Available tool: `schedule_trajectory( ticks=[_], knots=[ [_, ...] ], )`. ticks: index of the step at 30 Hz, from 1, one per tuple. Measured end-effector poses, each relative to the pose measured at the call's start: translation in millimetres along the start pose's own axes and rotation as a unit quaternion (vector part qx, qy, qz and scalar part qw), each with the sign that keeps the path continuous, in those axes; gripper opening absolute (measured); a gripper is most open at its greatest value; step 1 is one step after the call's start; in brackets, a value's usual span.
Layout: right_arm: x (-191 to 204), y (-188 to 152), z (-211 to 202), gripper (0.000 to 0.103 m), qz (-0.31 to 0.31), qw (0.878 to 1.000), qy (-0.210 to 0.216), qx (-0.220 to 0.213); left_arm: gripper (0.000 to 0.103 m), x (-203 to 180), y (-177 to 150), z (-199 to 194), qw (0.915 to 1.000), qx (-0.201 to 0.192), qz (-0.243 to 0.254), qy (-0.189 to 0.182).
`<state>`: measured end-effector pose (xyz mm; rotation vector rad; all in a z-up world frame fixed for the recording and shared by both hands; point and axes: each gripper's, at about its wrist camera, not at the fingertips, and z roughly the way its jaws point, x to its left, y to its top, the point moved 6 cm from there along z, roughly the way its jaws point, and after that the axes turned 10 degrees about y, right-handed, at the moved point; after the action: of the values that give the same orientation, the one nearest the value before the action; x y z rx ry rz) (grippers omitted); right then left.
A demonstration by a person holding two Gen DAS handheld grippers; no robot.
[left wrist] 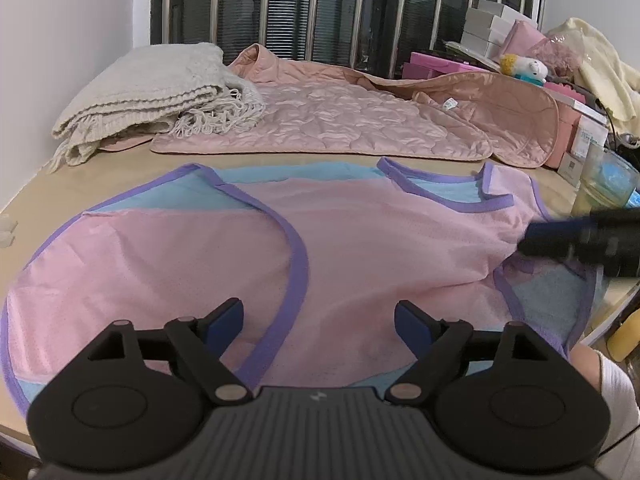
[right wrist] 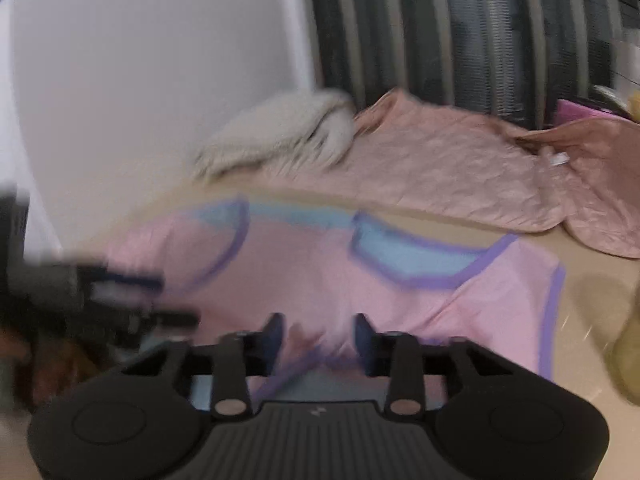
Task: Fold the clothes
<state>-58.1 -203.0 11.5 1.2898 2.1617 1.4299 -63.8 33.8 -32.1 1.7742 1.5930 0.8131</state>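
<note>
Beige worktop (left wrist: pixel 120 160), barred window (left wrist: pixel 320 8) behind. Pink mesh vest (left wrist: pixel 360 248) with purple binding and blue lining lies spread flat across the near half of the worktop, neckline toward the far right.

Behind it, a quilted pink jacket (left wrist: pixel 340 120), laid out flat; a folded cream knit blanket (left wrist: pixel 152 88) sits on the jacket's left end. Stacked boxes (left wrist: pixel 492 24) and a small plush toy (left wrist: pixel 524 66) crowd the far right corner.

Left tool (left wrist: pixel 319 322) hovers over the vest's near hem, jaws spread wide, gripping nothing. Right tool (right wrist: pixel 319 338) sits over the vest's near edge on the right side, jaws parted; fabric shows between them, contact unclear.

Right wrist view is badly motion-blurred. In the left view the right tool (left wrist: pixel 580 236) is a dark smear cut off by the frame edge.
</note>
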Motion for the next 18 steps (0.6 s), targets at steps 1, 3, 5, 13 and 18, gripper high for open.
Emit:
schedule_trajectory(
  ticks=[1, 3, 5, 13, 18],
  knots=[
    [-12.8, 5.1, 1.2, 0.049, 0.007, 0.999, -0.034, -0.01, 0.09, -1.6, -0.3, 0.4, 1.0, -0.001, 0.004, 0.002],
    [-37.0, 12.1, 9.4, 0.047, 0.019, 0.995, -0.1, -0.017, 0.09, -5.2, -1.2, 1.1, 0.9999, -0.003, 0.014, 0.009],
    [-52.9, 12.3, 27.4, 0.018, 0.028, 0.994, -0.11, 0.005, 0.09, -5.8, -1.9, 1.3, 0.9997, -0.005, 0.018, 0.013],
    [-109.9, 17.4, 16.3, 0.015, 0.183, 0.98, -0.074, -0.038, 0.091, -2.6, -2.1, 2.0, 0.9998, -0.009, 0.01, 0.015],
    [-54.8, 1.0, -0.6, 0.045, 0.062, 0.994, -0.087, -0.008, 0.091, -4.0, -1.6, 3.0, 0.9997, -0.01, 0.011, 0.017]
  ],
)
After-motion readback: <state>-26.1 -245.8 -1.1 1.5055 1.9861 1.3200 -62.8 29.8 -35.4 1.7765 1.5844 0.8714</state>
